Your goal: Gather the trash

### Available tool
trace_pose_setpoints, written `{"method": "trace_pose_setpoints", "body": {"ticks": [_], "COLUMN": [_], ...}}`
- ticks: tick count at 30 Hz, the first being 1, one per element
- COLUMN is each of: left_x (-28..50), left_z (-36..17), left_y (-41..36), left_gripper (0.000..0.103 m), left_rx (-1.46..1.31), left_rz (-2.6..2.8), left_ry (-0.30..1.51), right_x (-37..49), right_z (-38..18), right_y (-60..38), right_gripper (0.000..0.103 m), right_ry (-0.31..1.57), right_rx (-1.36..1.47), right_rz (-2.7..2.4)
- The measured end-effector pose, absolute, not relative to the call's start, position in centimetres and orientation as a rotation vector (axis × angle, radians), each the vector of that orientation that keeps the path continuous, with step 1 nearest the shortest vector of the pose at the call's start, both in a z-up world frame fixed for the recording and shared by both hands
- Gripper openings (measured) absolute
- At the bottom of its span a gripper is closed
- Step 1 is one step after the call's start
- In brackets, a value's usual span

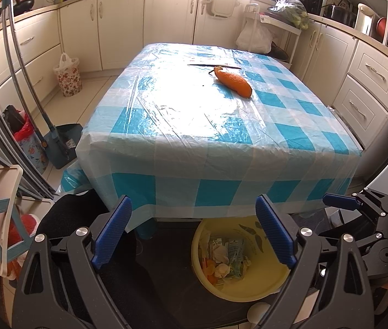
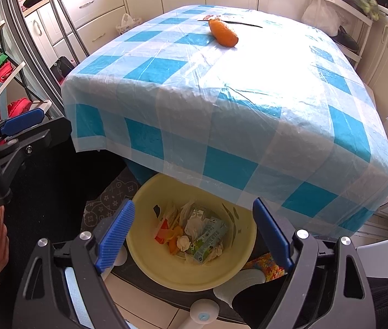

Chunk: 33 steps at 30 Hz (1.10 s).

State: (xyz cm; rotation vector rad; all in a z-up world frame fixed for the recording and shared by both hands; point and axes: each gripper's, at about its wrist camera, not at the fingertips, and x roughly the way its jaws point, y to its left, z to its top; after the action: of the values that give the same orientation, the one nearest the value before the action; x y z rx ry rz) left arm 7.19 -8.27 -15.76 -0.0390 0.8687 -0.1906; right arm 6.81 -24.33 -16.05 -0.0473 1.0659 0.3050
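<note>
Both my grippers, left [image 1: 194, 230] and right [image 2: 194, 235], spread empty over yellow bin [image 2: 144, 257], between pickups, next reach across table [image 1: 183, 164] for orange peel [image 1: 233, 81]

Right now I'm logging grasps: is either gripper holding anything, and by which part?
Nothing is held. The left gripper and right gripper are both open and empty above the yellow bin.
</note>
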Motion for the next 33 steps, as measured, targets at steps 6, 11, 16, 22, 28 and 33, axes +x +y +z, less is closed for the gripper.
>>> {"method": "trace_pose_setpoints", "body": {"ticks": [6,11,16,22,28,33], "left_x": [7.17,7.14,7.15,7.11,7.08,7.02], "left_z": [-15.78,-15.78,-15.84,-15.82,-15.79,-15.75], "left_y": [-8.34,-8.45,-8.30,-8.45,-8.61,-8.79], "left_gripper": [0.089,0.089,0.089,0.089,0.089,0.089], "left_rx": [-0.038,-0.036,-0.034,-0.032,-0.030,-0.030], "left_rz": [-0.191,-0.190,-0.190,-0.189,-0.189,-0.189], "left_ry": [0.869,0.868,0.868,0.868,0.867,0.867], "right_x": [6.79,6.90,6.87,6.86,6.79,6.76], "right_z": [-16.07,-15.98,-15.95,-15.93,-15.92,-15.74], "right_y": [-24.31,-24.34,-24.28,-24.26,-24.27,-24.24], "right_gripper": [0.084,0.084,0.084,0.084,0.086,0.086], "right_ry": [1.065,1.063,1.058,1.057,1.055,1.044], "right_rx": [-0.049,-0.054,-0.055,-0.056,-0.055,-0.049], "right_rz": [0.305,0.306,0.304,0.301,0.302,0.300]}}
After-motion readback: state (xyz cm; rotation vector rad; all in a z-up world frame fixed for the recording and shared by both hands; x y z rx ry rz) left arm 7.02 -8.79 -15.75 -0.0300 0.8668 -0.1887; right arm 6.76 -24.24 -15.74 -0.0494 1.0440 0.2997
